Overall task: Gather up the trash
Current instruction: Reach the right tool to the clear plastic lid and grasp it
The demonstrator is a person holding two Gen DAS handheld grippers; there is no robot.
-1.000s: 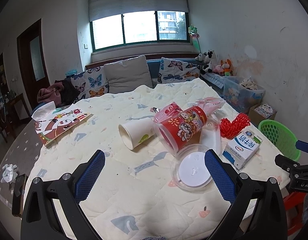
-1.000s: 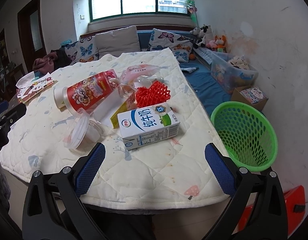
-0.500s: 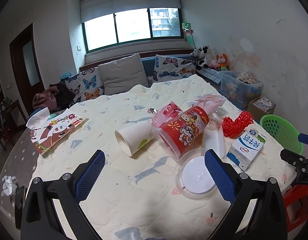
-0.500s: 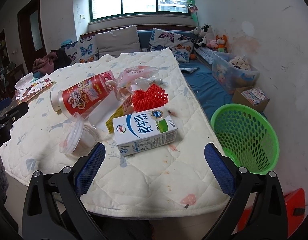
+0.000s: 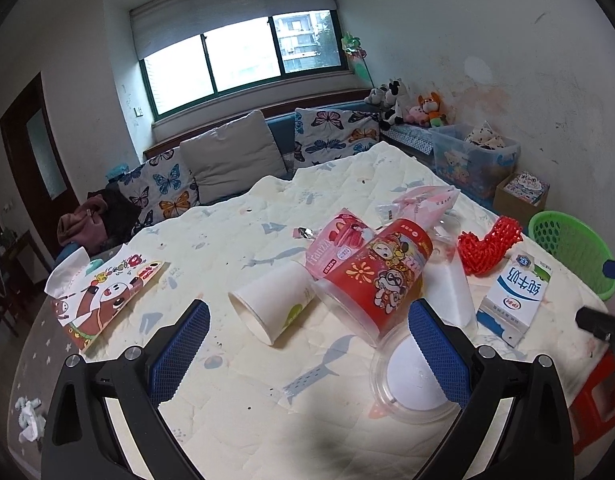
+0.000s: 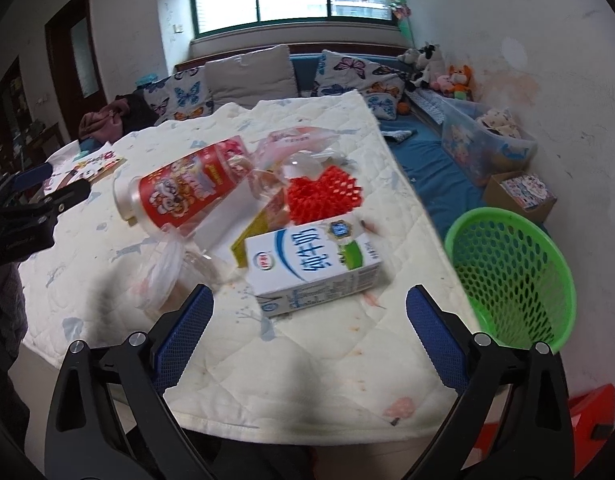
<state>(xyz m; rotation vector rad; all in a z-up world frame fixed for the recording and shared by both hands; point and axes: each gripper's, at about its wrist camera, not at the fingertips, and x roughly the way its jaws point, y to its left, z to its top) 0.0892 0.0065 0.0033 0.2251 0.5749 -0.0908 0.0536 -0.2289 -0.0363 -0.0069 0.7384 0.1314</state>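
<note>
**Both grippers spread above the trash-strewn table**

Left gripper (image 5: 307,344): jaws spread wide, holding nothing, above the quilted table cover (image 5: 235,408). Right gripper (image 6: 309,328): jaws spread wide, empty, near the table edge.

Left wrist view only:
- White paper cup (image 5: 269,300) on its side at 12 o'clock, mouth toward the camera.
- Clear round lid (image 5: 407,384) flat at 3 o'clock, partly behind the right finger.
- Cartoon-printed bag (image 5: 103,292) at 10 o'clock, well apart from the pile.
- Pink snack wrapper (image 5: 339,240) touching the red printed tub (image 5: 381,276).

Right wrist view only:
- Full opening of the green basket (image 6: 511,268) at 2 o'clock, on the floor beside the table; the left view shows only its rim.
- Yellow-edged carton piece (image 6: 247,244) under the milk carton (image 6: 311,264).
- Milk carton lying flat at 12 o'clock, just ahead of the fingers.

Both views: red foam net (image 6: 325,196) between tub and milk carton. The right view is motion-blurred.
</note>
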